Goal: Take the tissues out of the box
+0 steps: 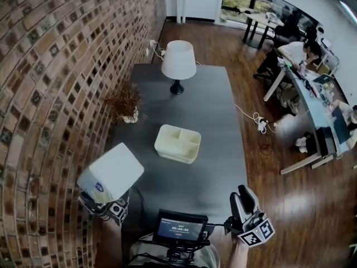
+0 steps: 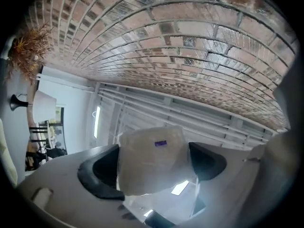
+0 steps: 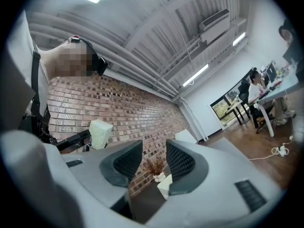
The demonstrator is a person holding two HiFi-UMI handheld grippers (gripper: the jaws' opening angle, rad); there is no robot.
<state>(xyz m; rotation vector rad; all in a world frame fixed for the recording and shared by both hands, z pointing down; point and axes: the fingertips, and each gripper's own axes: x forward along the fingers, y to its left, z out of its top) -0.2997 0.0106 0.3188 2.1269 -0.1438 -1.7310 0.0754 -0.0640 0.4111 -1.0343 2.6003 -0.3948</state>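
Stretching along a brick wall (image 1: pixel 56 66), a long grey table (image 1: pixel 223 127) carries a white-shaded lamp (image 1: pixel 178 60) at its far end and, near the middle, a cream plastic box (image 1: pixel 174 153) divided into compartments, which look bare from above. The soft wrapped tissue pack (image 1: pixel 111 173), marked with a small purple label, is well clear of that box, held up over the table's near left corner beside the wall. The left gripper (image 2: pixel 154 165) has it clamped between its two dark jaws and points steeply upward, seemingly so the pack rides high and cannot snag on the box rim. The removal therefore looks done, with only a spot to set the pack down left to choose. The right gripper (image 1: pixel 243 197) hangs low at the near right edge, jaws apart with nothing between them, apparently kept out of the way because one grip is enough for so light a load. A dried plant in a small white vase (image 1: pixel 126 104) stands against the wall, apart from the box.
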